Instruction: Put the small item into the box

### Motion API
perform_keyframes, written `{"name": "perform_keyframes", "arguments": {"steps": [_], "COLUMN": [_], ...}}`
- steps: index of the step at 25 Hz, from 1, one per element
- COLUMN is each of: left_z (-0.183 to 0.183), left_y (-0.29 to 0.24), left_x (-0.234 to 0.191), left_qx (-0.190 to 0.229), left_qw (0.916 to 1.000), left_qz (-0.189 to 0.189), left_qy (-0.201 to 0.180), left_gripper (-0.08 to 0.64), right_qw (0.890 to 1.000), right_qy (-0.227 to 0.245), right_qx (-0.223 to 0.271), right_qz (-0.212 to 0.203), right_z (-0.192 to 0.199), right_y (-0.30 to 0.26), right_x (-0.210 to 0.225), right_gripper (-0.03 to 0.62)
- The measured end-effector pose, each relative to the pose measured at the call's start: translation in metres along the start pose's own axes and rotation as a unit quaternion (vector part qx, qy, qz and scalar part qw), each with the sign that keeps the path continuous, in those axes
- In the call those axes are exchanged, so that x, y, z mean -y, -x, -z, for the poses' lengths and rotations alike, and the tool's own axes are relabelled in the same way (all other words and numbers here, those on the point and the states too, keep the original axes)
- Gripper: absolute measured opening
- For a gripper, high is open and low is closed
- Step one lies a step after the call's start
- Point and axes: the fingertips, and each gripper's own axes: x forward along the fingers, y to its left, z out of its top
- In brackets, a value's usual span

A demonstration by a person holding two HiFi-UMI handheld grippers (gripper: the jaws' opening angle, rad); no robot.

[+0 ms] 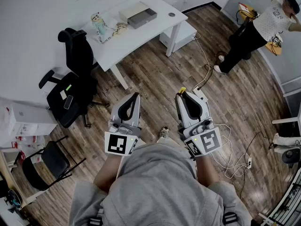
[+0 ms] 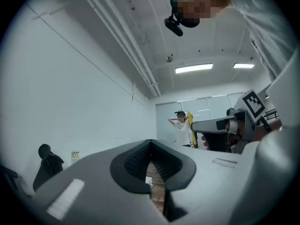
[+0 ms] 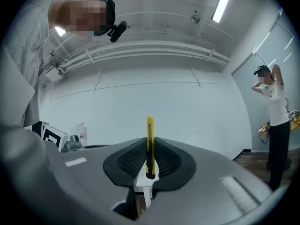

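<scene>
A thin yellow utility knife (image 3: 150,131) stands upright between the pads of my right gripper (image 3: 150,146), which is shut on it. In the head view its yellow tip (image 1: 182,89) pokes past the right gripper (image 1: 182,94), held over the wooden floor. My left gripper (image 1: 137,96) hangs beside it, jaws closed tip to tip with nothing between them; the left gripper (image 2: 150,143) points out across the room. A flat cardboard box (image 1: 138,14) with a grey part lies on the white desk (image 1: 141,39), far ahead of both grippers.
A small toy figure (image 1: 98,25) and a cord lie on the desk. A black office chair (image 1: 75,79) and a folding chair (image 1: 47,161) stand at the left. Another person (image 1: 261,27) stands at the far right. Cables and a power strip (image 1: 235,164) lie on the floor.
</scene>
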Motion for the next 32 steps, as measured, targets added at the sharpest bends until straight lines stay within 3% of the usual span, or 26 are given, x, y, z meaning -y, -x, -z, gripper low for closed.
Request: {"name": "perform_keyframes", "arguments": {"steps": [7, 16, 20, 32], "left_z": [-0.008, -0.007, -0.003, 0.006], "left_y": [-0.019, -0.038, -0.045, -0.066], "left_x": [0.033, 0.036, 0.036, 0.071], "left_qx": [0.020, -0.019, -0.026, -0.035], "left_qw": [0.9988, 0.9955, 0.9955, 0.9950], "left_qz": [-0.039, -0.037, -0.056, -0.048], "left_qy": [-0.021, -0.085, -0.072, -0.080], "left_gripper": [0.003, 0.003, 0.003, 0.003], "right_qw": [1.000, 0.999, 0.999, 0.998], "right_qy": [0.015, 0.027, 0.027, 0.038], "right_qx": [0.005, 0.018, 0.020, 0.040], "right_qz": [-0.023, -0.014, -0.010, 0.007], "right_z": [-0.004, -0.006, -0.005, -0.015], "right_y": [0.013, 0.000, -0.001, 0.015], "right_x": [0.032, 0.040, 0.045, 0.080], "right_gripper": [0.066, 0.066, 0.066, 0.066]}}
